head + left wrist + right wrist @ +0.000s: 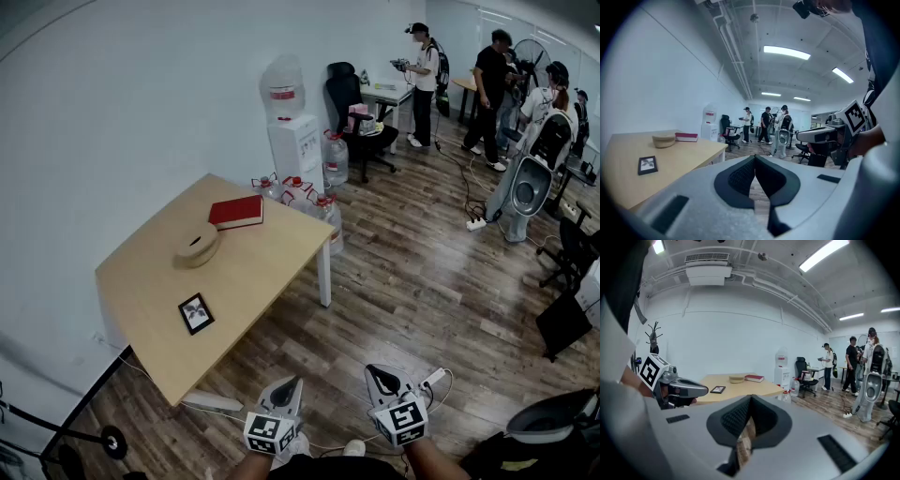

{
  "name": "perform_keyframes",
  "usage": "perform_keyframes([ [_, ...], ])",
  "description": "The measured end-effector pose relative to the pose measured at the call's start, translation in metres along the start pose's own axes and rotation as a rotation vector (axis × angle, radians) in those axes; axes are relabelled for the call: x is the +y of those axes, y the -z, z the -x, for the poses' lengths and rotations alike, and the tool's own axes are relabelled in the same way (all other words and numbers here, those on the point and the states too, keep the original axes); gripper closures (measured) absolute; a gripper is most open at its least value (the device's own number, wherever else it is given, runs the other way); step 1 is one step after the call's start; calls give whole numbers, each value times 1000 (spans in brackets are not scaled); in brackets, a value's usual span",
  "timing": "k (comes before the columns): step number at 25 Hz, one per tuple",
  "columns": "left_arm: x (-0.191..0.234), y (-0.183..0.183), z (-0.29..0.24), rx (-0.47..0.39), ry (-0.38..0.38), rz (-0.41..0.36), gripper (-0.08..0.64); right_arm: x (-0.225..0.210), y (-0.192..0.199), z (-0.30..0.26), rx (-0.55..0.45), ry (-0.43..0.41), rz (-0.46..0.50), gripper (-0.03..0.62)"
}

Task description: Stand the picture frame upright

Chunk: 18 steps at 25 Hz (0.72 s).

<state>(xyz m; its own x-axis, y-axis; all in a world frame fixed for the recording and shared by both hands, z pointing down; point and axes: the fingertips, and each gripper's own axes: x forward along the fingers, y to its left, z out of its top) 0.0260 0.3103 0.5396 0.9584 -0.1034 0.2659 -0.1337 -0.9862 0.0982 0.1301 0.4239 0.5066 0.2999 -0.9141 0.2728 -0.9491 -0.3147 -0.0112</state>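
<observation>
Picture frame (196, 313): small, black-edged, lying flat and face up on the near part of the wooden table (253, 258); not yet stood up.
Left gripper (287, 386): jaws closed tip to tip with nothing between them, held low over the wood floor (403, 281), off the table.
Right gripper (382, 377): jaws also fully closed and empty, just to the right of the left one, pointing slightly downward.
Stage (judged): the approach has not reached the table; neither gripper touches the frame.
Risk, closed jaws: arriving with the jaws together would push the frame instead of taking hold of it; they need to part first.
Risk, flat frame: it sits flush on the tabletop, so a pad may fail to get under an edge and the frame could skid toward the near table edge and drop.
Risk, standing it: whether it has a rear stand cannot be seen; if that stand stays folded, the frame would likely tip back over once let go.
Frame relative to the grippers: ahead and to the left of both, well apart, nearer the left gripper.
Farther on the table: a round tan object (197, 244) beyond the frame, then a red book (236, 211) at the far end; both clear of the frame.
Beyond: a water dispenser (295, 141) against the far wall, and people standing at the far right of the room.
</observation>
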Motion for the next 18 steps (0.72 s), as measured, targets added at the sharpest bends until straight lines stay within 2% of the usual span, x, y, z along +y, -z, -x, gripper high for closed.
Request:
perform_keyframes([
  [10, 3, -22, -17, -28, 70, -35, 555, -6, -20, -4, -22, 44, 25, 583],
  [15, 6, -17, -9, -17, 80, -41, 555, 2, -22, -9, -20, 42, 14, 583],
  [18, 15, -14, -5, -19, 81, -50, 555, 7, -29, -15, -54, 53, 8, 583],
])
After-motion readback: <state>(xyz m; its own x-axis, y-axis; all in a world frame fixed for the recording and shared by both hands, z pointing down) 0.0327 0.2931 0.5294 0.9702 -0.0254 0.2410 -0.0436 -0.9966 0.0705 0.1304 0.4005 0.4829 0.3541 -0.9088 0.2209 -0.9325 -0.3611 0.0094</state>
